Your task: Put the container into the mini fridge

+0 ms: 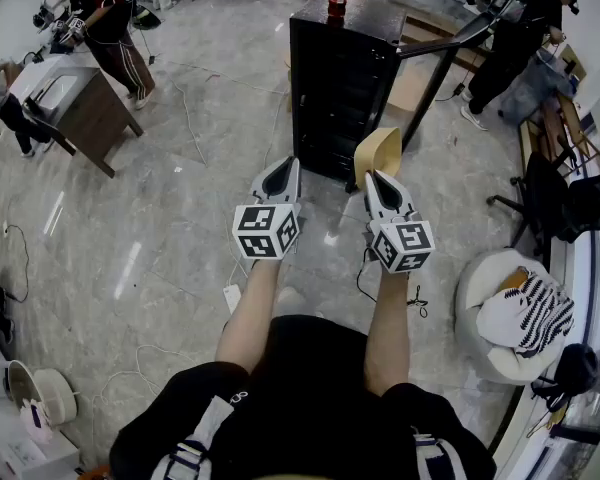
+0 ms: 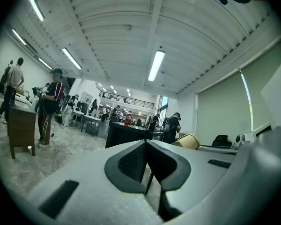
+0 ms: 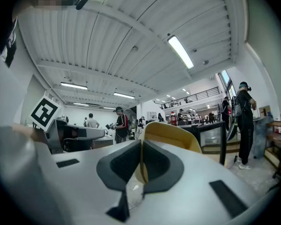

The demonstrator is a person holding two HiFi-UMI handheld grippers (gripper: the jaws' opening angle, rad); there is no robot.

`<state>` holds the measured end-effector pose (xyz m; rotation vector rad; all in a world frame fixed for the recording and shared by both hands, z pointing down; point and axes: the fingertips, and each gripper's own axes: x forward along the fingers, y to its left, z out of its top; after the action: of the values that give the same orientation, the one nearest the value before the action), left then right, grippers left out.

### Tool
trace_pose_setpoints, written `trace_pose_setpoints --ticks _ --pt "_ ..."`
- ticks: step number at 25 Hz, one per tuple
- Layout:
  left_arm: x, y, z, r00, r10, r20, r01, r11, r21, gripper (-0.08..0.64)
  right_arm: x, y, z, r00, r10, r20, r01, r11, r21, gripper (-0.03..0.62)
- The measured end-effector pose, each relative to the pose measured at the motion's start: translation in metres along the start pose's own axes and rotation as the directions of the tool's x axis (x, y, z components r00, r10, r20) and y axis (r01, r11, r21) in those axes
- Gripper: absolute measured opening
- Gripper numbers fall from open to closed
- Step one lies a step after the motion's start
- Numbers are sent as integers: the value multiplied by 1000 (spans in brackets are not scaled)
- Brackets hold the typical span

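Because the right tool (image 1: 373,176) pinches only its thin wall, the tan container (image 1: 380,148) sits out ahead, offered toward the black mini fridge (image 1: 340,88) just beyond, whose door (image 1: 450,36) seems swung open to take it. The left tool (image 1: 285,164), clenched on nothing, hangs alongside, likely spare for that door.
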<state>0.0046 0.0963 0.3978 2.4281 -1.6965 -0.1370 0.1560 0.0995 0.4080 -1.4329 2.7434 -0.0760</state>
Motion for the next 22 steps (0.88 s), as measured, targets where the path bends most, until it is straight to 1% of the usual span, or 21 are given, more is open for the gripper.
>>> trace_pose_setpoints --ticks 4,8,11,13,15,17,20,22 --pt "6 -2 0 1000 -1 -4 1 1000 0 11 1 -4 4 1000 1 14 -1 1000 -4 18" --pt "12 -6 -5 1000 -7 -15 7 1000 0 11 0 -12 8 998 8 61 -12 998 55 18" --pt "19 -9 -4 1000 -12 -16 12 1000 8 11 3 -22 8 998 -3 61 -1 998 58 18" --pt "22 -7 -1 1000 -11 -13 11 1000 20 11 7 -29 10 998 -10 69 4 997 75 18" --pt "24 1 5 1000 5 -7 -5 999 35 11 13 -32 12 997 -9 78 1 995 97 18" --pt "24 16 13 1000 31 4 -31 999 33 11 22 -30 13 997 6 83 -14 995 103 18" --pt "27 38 18 998 68 14 -68 998 12 11 39 -24 10 996 36 77 -42 995 87 18" --pt "36 44 14 997 73 7 -73 997 8 11 50 -26 9 996 44 73 -50 996 78 18"
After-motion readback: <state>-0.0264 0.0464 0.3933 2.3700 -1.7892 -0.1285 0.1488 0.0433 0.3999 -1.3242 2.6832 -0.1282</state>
